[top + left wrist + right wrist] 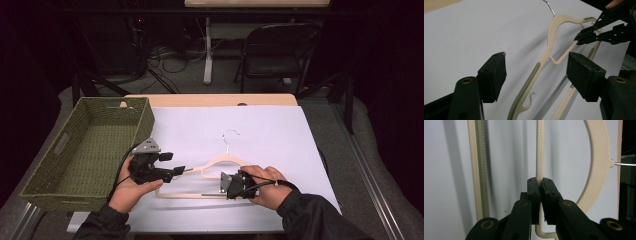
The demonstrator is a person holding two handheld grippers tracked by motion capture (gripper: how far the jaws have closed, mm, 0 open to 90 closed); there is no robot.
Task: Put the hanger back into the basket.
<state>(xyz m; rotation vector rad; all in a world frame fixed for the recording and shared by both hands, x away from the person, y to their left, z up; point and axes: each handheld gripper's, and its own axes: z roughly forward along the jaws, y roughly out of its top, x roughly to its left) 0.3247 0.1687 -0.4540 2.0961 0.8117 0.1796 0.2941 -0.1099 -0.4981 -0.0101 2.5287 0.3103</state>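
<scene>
Basket (75, 165): woven, green; at the table's left edge, just left of your left hand.
Left gripper (536, 75): jaws spread wide, hovering above the hanger's left shoulder; you lower squarely over the ribbed strip before closing.
Hanger (200, 175): cream, flat on the white sheet (280, 135), near centre, hook pointing far.
Right gripper (540, 187): clamped on a thin cream bar at the hanger's right; you keep that pinch steady.

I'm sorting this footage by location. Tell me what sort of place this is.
Probably a lab or recording workspace, not a home: the table is covered in plain white, cables snake over the floor behind it, and a folding chair stands by a desk leg in a dark room.
</scene>
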